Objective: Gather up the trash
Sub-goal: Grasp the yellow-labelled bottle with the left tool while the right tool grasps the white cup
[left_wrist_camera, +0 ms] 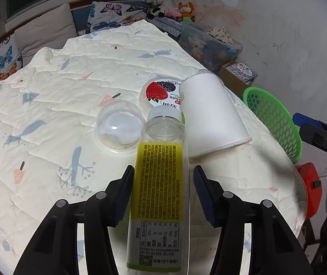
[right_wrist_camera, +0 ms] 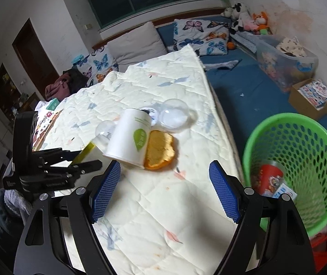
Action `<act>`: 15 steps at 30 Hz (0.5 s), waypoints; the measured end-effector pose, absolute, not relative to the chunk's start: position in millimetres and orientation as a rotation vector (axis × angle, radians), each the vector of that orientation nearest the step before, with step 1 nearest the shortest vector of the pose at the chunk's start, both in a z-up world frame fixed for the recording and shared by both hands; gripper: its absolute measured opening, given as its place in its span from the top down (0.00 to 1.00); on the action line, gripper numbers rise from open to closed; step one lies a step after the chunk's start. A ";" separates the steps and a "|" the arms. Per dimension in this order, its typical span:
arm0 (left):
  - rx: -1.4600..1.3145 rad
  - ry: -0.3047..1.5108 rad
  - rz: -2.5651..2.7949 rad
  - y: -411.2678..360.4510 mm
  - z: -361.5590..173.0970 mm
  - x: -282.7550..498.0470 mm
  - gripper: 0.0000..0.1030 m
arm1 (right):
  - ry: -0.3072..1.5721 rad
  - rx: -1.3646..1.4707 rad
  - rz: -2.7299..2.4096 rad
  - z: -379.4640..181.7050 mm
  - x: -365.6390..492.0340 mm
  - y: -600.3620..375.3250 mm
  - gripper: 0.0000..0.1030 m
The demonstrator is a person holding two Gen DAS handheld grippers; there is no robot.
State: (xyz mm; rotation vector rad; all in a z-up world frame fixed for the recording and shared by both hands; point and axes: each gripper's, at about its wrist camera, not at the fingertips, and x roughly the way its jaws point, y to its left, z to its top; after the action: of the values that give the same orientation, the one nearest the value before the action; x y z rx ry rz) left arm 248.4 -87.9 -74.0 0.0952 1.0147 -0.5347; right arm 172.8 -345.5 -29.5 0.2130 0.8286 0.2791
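Bottle (left_wrist_camera: 159,183) lies on quilt (left_wrist_camera: 60,87); cup (left_wrist_camera: 211,114) right of it; basket (right_wrist_camera: 301,160) apparently beside the bed.

Cream quilted mattress pad (right_wrist_camera: 163,206) fills centre frame. Butterfly-print pillows (right_wrist_camera: 200,35) upper centre; plush toys (right_wrist_camera: 247,18) upper right; clear plastic storage bin (right_wrist_camera: 285,66) right.

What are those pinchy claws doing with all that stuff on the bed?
They're picking up trash. The left gripper is open around a clear bottle with a yellow label, not squeezing it. The right gripper is open and empty. A white cup and orange peel await the green basket.
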 end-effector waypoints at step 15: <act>0.098 1.010 -0.526 -88.0 -75.8 251.5 0.58 | 0.895 0.209 0.332 -35.3 232.9 -299.5 0.29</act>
State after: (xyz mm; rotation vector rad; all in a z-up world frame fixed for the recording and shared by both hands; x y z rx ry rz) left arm 251.5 -88.0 -75.8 0.0985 1.0097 -0.5262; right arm 232.9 -299.5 -35.3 0.2092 0.8953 0.3319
